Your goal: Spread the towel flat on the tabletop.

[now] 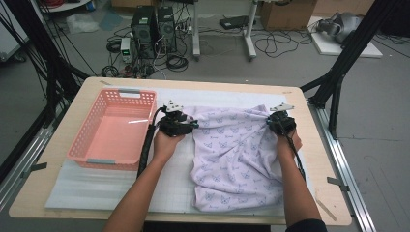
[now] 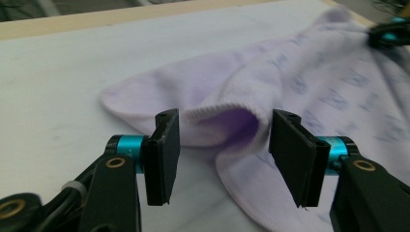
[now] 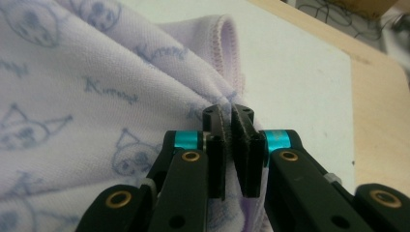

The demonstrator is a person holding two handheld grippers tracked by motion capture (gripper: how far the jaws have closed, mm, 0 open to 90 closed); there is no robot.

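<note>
Right tool (image 3: 231,126) pinches the garment (image 1: 237,154) edge; left tool (image 2: 223,145) spread around its hem.

A garment (image 1: 232,154) is spread on a mat (image 1: 96,183) laid over the table (image 1: 38,188). A basket (image 1: 89,145) is set on the mat, left of the garment and apart from it.

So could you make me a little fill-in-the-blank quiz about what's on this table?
1. The basket left of the garment is ____ in colour.
2. The right claw is ____ on the lilac garment.
3. The left claw has its jaws ____, with the fabric's hem between them.

Missing words: pink; shut; open
</note>
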